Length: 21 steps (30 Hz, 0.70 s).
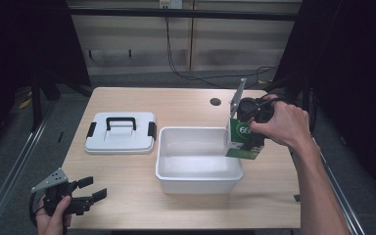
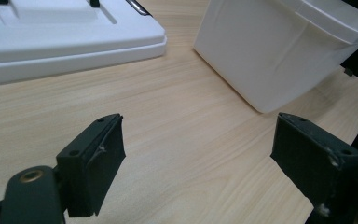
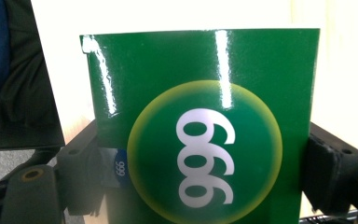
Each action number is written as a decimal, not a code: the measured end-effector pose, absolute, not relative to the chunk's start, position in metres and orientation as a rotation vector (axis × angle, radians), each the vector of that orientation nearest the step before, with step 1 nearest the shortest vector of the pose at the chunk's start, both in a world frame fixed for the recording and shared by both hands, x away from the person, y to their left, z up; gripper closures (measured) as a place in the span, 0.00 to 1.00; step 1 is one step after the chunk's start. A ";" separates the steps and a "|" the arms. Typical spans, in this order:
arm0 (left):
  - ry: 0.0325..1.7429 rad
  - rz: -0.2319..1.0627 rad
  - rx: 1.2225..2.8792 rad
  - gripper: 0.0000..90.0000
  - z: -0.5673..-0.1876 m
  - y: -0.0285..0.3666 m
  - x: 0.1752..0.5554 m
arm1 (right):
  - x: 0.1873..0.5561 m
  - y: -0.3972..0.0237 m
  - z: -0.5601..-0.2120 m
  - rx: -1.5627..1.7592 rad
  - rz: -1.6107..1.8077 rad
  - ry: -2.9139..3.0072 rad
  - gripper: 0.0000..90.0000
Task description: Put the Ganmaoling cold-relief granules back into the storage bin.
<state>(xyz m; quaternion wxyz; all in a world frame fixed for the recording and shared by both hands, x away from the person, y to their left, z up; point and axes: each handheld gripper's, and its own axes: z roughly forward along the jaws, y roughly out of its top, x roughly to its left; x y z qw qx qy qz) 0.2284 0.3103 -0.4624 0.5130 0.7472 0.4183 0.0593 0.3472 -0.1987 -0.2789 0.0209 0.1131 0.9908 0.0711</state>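
Left gripper, jaws spread wide and empty, low over the near-left table; farther, the white bin at centre, with the right gripper clamped on a green box at the bin's right rim; beyond, the white lid lying flat.

Glossy green box, white "999" in yellow-ringed circle, tilted, at right rim of white bin.
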 end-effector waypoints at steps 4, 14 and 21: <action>1.006 0.144 1.798 0.19 -0.463 0.311 0.229 | 0.348 -0.196 -0.281 0.335 0.231 3.078 0.18; 1.005 0.143 1.800 0.19 -0.463 0.310 0.229 | 0.354 -0.181 -0.287 0.295 0.224 3.101 0.18; 1.005 0.141 1.799 0.19 -0.463 0.311 0.228 | 0.357 -0.165 -0.288 0.263 0.237 3.113 0.18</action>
